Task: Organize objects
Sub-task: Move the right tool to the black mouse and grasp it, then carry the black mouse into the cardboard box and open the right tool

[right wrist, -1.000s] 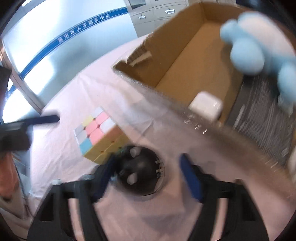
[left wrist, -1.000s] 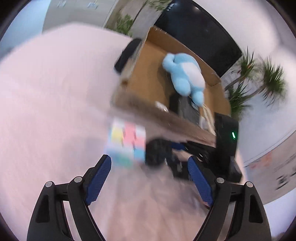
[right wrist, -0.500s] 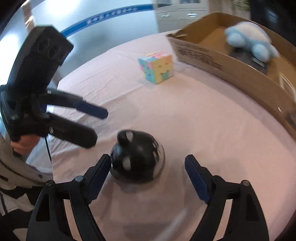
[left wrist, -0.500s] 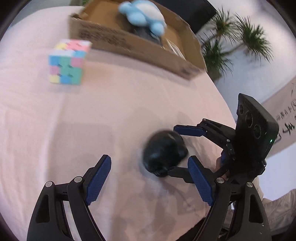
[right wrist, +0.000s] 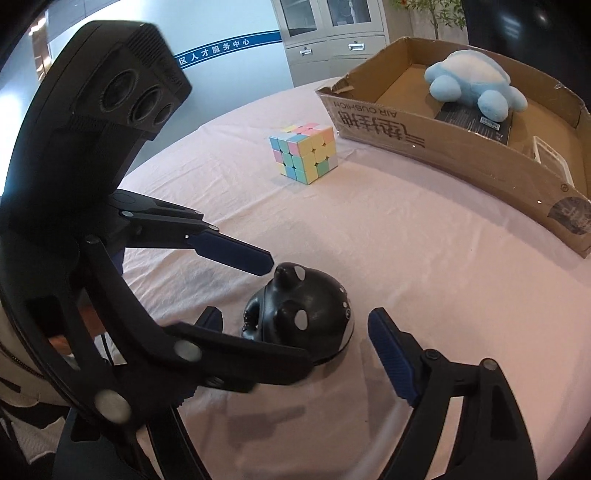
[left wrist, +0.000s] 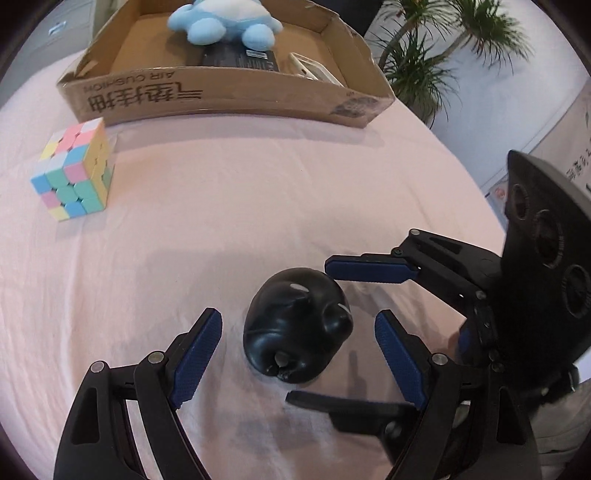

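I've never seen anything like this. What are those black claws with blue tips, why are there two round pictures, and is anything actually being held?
No robot here: a person holds a two-finger claw in each hand, each with a wide-angle camera looking along its fingers. One picture comes from the left gripper, the other from the right gripper; each also shows the other claw. On the pink tablecloth sit a glossy black animal-shaped toy, a pastel puzzle cube and a brown cardboard box containing a light blue plush turtle on a flat black package. Both claws straddle the black toy with jaws open, so nothing is held.
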Motion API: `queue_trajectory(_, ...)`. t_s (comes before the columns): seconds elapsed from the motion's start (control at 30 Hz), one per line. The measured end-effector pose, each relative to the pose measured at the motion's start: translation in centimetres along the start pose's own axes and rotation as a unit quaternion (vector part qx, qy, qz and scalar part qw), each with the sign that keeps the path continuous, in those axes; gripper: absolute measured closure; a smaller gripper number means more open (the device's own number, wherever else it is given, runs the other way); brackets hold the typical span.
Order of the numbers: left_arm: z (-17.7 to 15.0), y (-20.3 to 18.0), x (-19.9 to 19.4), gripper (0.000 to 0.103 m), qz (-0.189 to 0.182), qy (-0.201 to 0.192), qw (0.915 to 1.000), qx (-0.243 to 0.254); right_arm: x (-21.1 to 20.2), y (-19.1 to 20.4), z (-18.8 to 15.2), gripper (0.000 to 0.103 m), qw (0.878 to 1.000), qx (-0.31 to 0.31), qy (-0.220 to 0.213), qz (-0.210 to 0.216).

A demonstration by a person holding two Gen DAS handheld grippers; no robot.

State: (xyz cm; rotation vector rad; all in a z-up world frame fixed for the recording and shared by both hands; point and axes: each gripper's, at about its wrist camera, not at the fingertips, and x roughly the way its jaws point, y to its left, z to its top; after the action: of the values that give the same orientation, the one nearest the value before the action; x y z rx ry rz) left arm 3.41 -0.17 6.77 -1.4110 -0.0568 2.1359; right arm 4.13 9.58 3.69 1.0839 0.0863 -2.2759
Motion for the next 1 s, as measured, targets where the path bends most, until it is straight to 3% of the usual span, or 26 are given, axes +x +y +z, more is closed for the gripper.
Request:
queue_trajectory(0.27,0.4,0.6,1.3,0.021,-0.015,0.009,0.9998,-0.009,0.1,0.2,-0.3,0.023,1.000,0.022,-0.007,-0.014)
queue_trajectory(0.33,0.3,0.9,1.5,0.035,-0.012,0.013,0.9998,-0.012,0.4,0.2,-0.4,0.023,1.000,0.024,-0.002,-0.017)
queue_trajectory(0.4,0.3,0.8,1.5,0.043,-0.012,0.012,0.9998,-0.009,0.6,0.1,-0.5,0.023,0.999,0.030,-0.006,-0.026)
queue_trajectory(0.5,0.2,0.7,1.5,0.043,-0.010,0.012,0.9998,-0.009,0.4,-0.1,-0.5,0.025,0.999,0.035,-0.017,-0.022)
queue_trajectory(0.57,0.0,0.5,1.5,0.043,-0.007,0.012,0.9999,-0.007,0.5,0.0,-0.6,0.036,0.999,0.034,-0.014,-0.016)
queue_trajectory(0.63,0.1,0.5,1.5,0.043,-0.007,0.011,0.9999,-0.007,0.8,0.0,-0.6,0.040,0.999,0.030,-0.008,-0.022)
queue_trajectory(1.0,0.1,0.0,1.9,0.043,0.003,0.011,0.9999,-0.001,0.6,0.1,-0.8,0.040,0.999,0.026,-0.012,-0.023)
